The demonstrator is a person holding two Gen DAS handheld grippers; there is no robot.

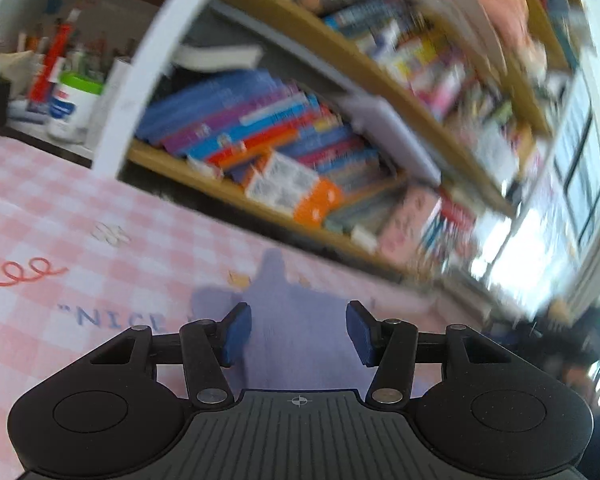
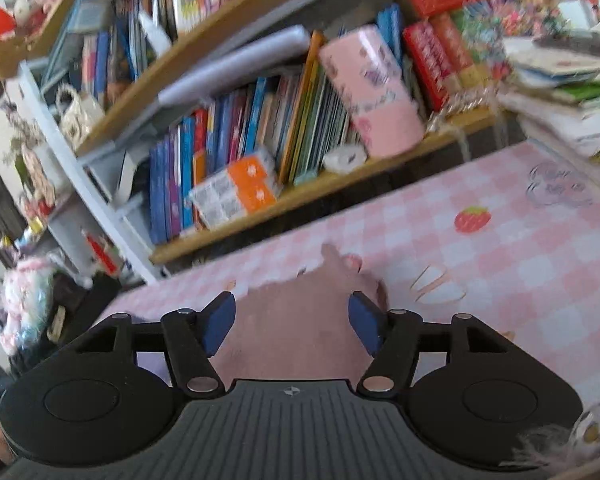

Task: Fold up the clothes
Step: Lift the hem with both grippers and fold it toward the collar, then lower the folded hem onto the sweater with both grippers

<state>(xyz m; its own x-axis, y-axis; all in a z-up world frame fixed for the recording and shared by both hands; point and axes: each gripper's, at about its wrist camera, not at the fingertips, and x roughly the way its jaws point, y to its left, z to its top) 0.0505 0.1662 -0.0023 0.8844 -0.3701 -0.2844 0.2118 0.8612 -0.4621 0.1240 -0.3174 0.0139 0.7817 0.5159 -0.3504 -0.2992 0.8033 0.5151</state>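
The left gripper [image 1: 299, 330] is half open, and nothing is pinched between its blue pads [image 1: 236, 334]. Right under it and just ahead lies a soft purple cloth [image 1: 284, 320] on the pink checked table cover [image 1: 80, 216]. The cloth runs away from the gripper toward the far edge of the table, where the bookshelf [image 1: 300, 208] stands, and it ends in a thin tip.

The right gripper [image 2: 292, 322] is half open too, and it holds nothing. Under it and just ahead lies a pink cloth [image 2: 296, 320]. It also runs toward the far edge and ends in a small tip. A little purple shows at the left of this gripper, so the two colours seem to touch. I cannot tell if they are one piece of clothing or two.

So each gripper is right over its own bit of cloth, and neither is nearer than the other. To fold, I think both would need to go down and pinch

Count: two grippers, one purple part, one pink part, one table cover, one bookshelf full of books
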